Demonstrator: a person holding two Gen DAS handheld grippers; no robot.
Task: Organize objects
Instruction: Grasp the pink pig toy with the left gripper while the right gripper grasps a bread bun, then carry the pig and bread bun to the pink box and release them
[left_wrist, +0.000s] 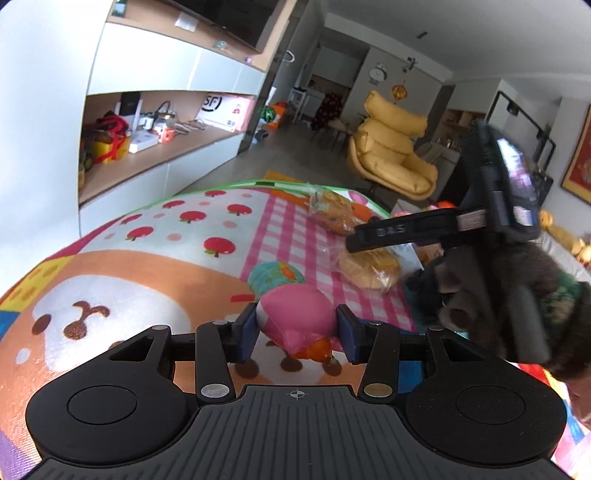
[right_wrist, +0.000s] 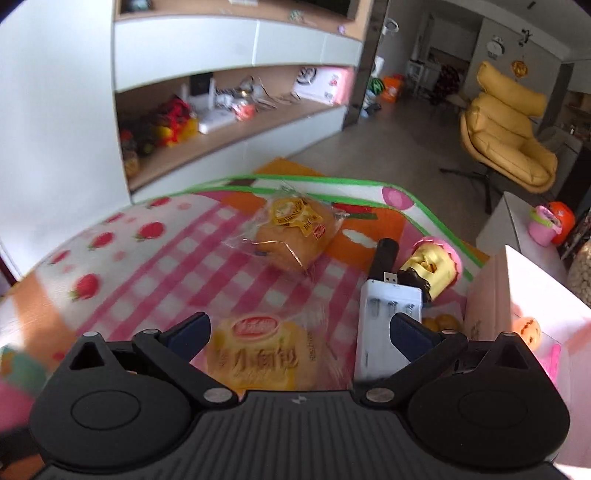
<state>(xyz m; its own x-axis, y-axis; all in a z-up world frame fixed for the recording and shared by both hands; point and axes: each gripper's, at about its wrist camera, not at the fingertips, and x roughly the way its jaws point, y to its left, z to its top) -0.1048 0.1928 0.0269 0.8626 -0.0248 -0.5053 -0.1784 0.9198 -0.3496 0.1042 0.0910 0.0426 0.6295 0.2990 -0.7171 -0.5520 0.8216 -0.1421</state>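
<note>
The left tongs (left_wrist: 297, 328) are gripping a pink squishy toy (left_wrist: 295, 317), its orange end poking out below the pads, just above the colourful play mat (left_wrist: 155, 236). The right tongs (right_wrist: 299, 328) are hanging wide open over a wrapped bun (right_wrist: 258, 354), holding nothing. A second wrapped bun (right_wrist: 291, 232) is lying farther off on the pink checks. A white battery charger (right_wrist: 384, 325) is lying just beside the right finger (right_wrist: 410, 328), with a yellow cupcake toy (right_wrist: 436, 269) behind it.
</note>
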